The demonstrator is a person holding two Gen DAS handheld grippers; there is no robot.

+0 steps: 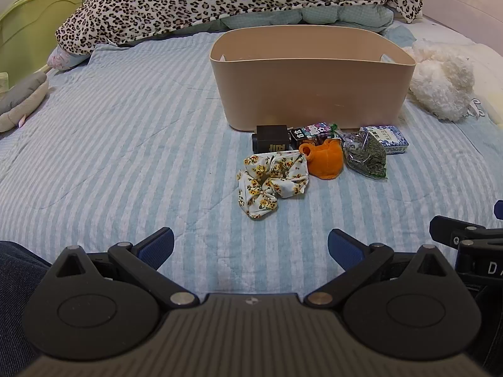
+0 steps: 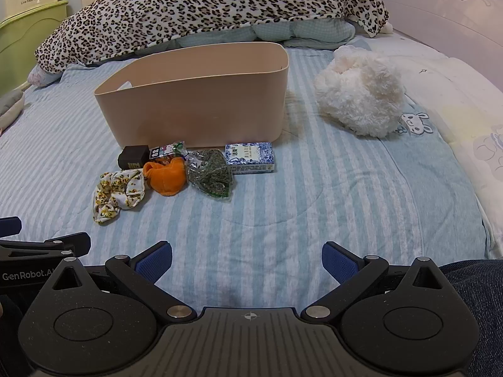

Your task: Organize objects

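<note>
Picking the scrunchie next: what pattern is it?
White scrunchie with yellow flowers, clearest in the left wrist view.

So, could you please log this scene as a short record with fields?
surface: striped bedspread
container: beige bin, upright, contents hidden
items before bin: black box, cartoon pack, blue-white box, orange plush, herb bag, floral scrunchie
beside bin: white plush
left gripper: jaws open, holding nothing
right gripper: jaws open, holding nothing
</note>
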